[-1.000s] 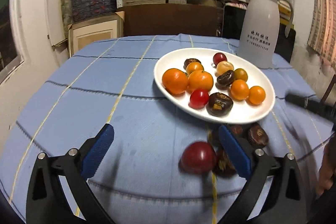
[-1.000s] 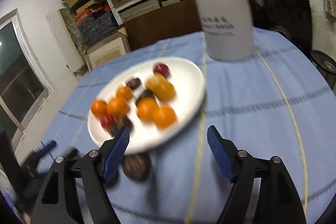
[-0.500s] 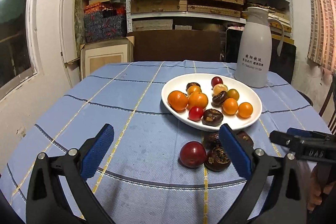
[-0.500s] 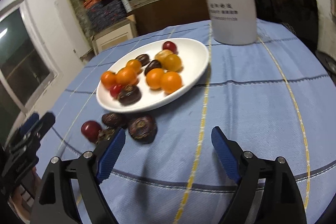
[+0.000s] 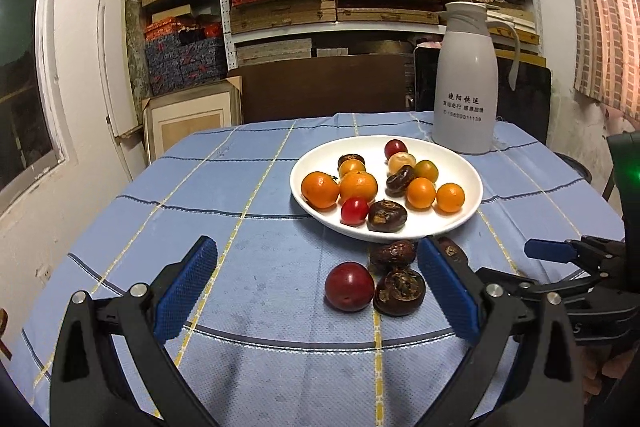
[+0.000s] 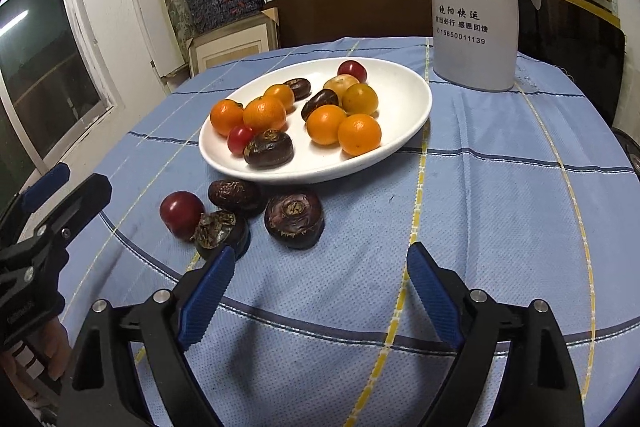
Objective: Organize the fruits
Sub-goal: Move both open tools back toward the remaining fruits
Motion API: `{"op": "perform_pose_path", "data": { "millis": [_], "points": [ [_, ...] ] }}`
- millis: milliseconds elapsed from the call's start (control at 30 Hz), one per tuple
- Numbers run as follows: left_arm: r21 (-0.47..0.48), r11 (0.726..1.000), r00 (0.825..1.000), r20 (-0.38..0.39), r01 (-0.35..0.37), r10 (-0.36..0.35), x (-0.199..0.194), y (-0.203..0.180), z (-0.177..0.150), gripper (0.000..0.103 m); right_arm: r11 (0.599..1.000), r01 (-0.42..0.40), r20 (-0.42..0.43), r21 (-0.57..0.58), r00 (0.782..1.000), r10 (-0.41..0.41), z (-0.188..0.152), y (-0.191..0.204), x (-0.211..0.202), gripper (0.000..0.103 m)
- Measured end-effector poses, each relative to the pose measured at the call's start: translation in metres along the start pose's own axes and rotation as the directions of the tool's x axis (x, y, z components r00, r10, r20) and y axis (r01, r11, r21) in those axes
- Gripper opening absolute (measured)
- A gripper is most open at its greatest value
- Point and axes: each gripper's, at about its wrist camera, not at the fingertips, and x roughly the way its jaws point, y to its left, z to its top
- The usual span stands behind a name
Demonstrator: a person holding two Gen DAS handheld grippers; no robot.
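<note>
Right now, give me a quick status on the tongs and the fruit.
Left tongs open, empty. Right tongs open, empty, just widened. Red fruit and three dark ones beside the plate. Nothing in the way.

Open cloth at nine o'clock, crowded at one

Bare tablecloth (image 5: pixel 224 211) lies free leftward; the plate (image 5: pixel 472 183), loose fruit (image 5: pixel 349 286) and, at about one o'clock, the jug (image 5: pixel 466 95) block passage.

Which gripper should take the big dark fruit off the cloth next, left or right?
Right, probably. The right gripper is open and empty, and the big dark fruit lies just ahead of its fingers. The left gripper, also open, faces the red fruit instead.
</note>
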Motion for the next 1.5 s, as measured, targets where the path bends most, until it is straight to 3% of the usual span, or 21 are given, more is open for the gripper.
{"op": "perform_pose_path", "data": {
  "millis": [1500],
  "points": [
    [0.042,0.999,1.000,-0.015,-0.015,0.016,0.0049,-0.0063,-0.0048,0.098,1.000,-0.002,-0.005,-0.028,1.000,0.002,-0.0010,0.0044,0.0019,0.090]
  ]
}}
